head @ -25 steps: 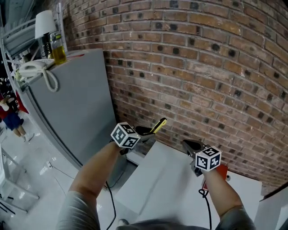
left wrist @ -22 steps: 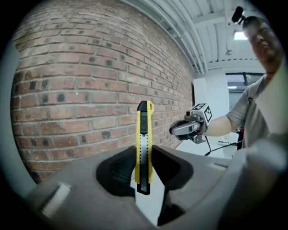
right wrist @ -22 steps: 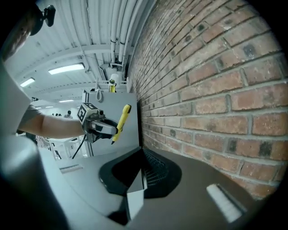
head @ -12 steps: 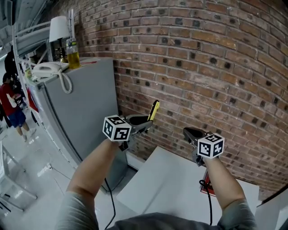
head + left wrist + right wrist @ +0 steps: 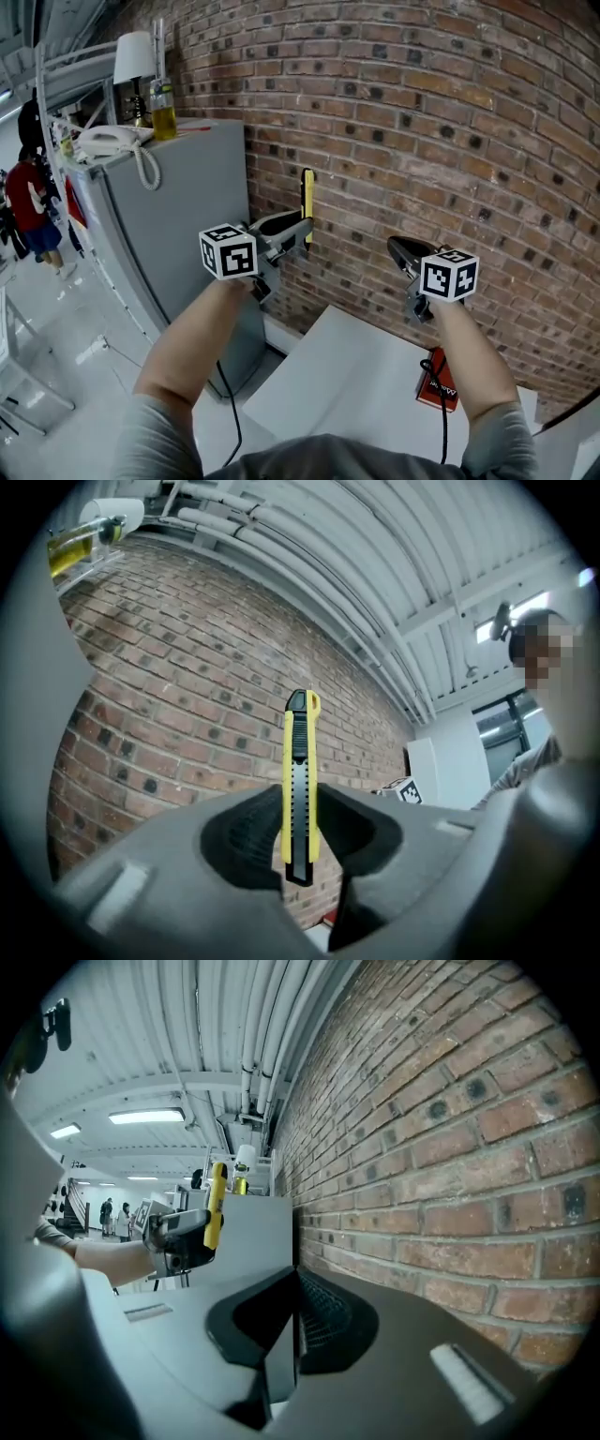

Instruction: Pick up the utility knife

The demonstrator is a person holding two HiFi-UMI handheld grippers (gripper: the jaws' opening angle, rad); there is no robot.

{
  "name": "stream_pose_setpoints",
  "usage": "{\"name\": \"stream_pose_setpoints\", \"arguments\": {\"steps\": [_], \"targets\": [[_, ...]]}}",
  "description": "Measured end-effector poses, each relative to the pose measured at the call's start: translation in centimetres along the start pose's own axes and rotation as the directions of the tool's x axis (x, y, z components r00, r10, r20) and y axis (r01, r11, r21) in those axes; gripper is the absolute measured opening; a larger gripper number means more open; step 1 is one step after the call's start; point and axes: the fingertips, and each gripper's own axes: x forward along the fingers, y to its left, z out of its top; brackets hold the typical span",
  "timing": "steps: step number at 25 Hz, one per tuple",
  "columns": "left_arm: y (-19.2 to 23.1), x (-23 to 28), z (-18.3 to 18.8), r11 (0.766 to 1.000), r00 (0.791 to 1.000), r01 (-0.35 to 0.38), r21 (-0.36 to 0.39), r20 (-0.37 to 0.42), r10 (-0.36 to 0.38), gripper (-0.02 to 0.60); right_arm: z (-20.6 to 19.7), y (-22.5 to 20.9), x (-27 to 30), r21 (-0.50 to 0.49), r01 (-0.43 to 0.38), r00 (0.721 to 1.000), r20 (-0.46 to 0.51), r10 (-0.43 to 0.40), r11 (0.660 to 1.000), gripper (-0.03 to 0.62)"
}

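The brick wall [image 5: 450, 112] fills most of my head view, with the tall grey cabinet [image 5: 178, 216] standing against it at the left. The white tabletop [image 5: 356, 375] lies low in the frame, well below both of my hands.

Over the last second both hands have come up. They were low in the frame, close over the tabletop, and now they sit mid-frame in front of the brickwork.

The left tongs [image 5: 298, 228] are at centre left and point roughly level at the wall. The right tongs [image 5: 398, 248] are at centre right, and in the right gripper view their pads are pressed together with nothing between them.

A red packet [image 5: 439, 384] lies at the tabletop's right edge, beneath my right forearm, untouched.

The utility knife [image 5: 307, 202] is pinched in the left tongs. In the left gripper view the pads clamp its lower body from both sides, the yellow handle stands straight up out of them, and a short piece shows below. A second ago it leaned toward the upper right; now it is upright, clear of the tabletop and touching nothing but the pads.

I judge the pickup done. The knife has been carried up without sliding, so the grip looks sound. What remains is to keep the hold steady, since only a short stretch of the knife sits between the pads.
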Motion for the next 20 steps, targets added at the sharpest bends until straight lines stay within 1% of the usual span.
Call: {"name": "stream_pose_setpoints", "arguments": {"steps": [2,6,20], "targets": [[-0.2,0.0,0.8,1.0,1.0,0.009,-0.014,0.026,-0.009,0.117,0.6,-0.1,-0.1,-0.003,0.007,1.0,0.003,-0.007,1.0,0.009],[-0.8,0.2,1.6,1.0,0.999,0.023,-0.019,0.045,-0.022,0.117,1.2,-0.6,-0.3,0.002,0.022,1.0,0.008,-0.022,1.0,0.009],[-1.0,0.3,1.6,1.0,0.999,0.024,-0.014,0.023,-0.024,0.117,1.6,-0.8,-0.5,0.025,0.032,0.999,0.021,-0.032,0.999,0.009]]}}
